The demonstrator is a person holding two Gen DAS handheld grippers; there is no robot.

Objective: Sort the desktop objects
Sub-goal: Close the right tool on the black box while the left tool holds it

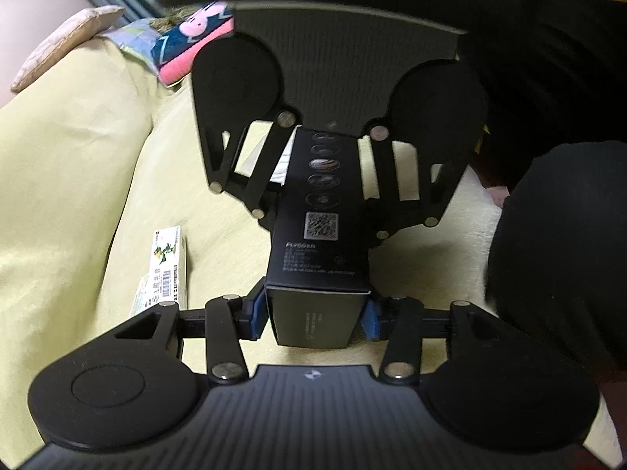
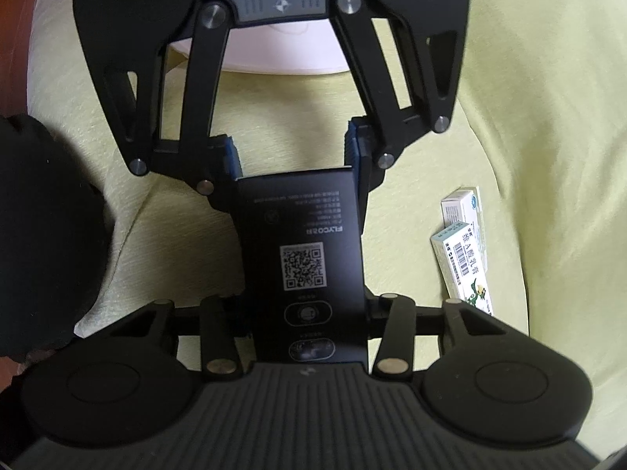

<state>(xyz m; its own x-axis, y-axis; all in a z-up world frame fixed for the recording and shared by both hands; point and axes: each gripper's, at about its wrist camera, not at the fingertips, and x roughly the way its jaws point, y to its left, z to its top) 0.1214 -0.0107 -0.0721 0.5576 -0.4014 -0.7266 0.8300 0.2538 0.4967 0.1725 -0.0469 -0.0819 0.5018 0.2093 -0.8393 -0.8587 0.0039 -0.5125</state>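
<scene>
The black box [image 2: 301, 235] carried the brand "FLYCO" in white letters, seen upside down from the right wrist, above a white QR code and a row of oval pictograms; the finer lines of print on it were too small to read. It was a long, smooth, matte carton with sharp edges, held in the air between the two tools over a yellow-green cloth [image 2: 529, 98] with a fine ribbed weave.

The left tool [image 1: 315, 313] had its blue pads pressed flat against both sides of one end of the box, the jaws drawn in to the box's width. The right tool [image 2: 309, 321] met the box at the opposite end; its fingertips lay hidden behind the carton in both views, so whether it truly gripped could not be told, though the box sat squarely between its linkage arms.

Beside the box, down on the cloth, lay two small white cartons [image 2: 464, 246], one overlapping the other, printed with a barcode, green Chinese characters and a green plant motif; their text stayed mostly illegible. A pale rounded object [image 2: 282, 55] was largely covered by the left tool's frame. A dark sleeve [image 1: 556, 258] blocked one edge, blurred and featureless. A pink cartoon-printed fabric [image 1: 192, 39] was cut off by the right tool's body.
</scene>
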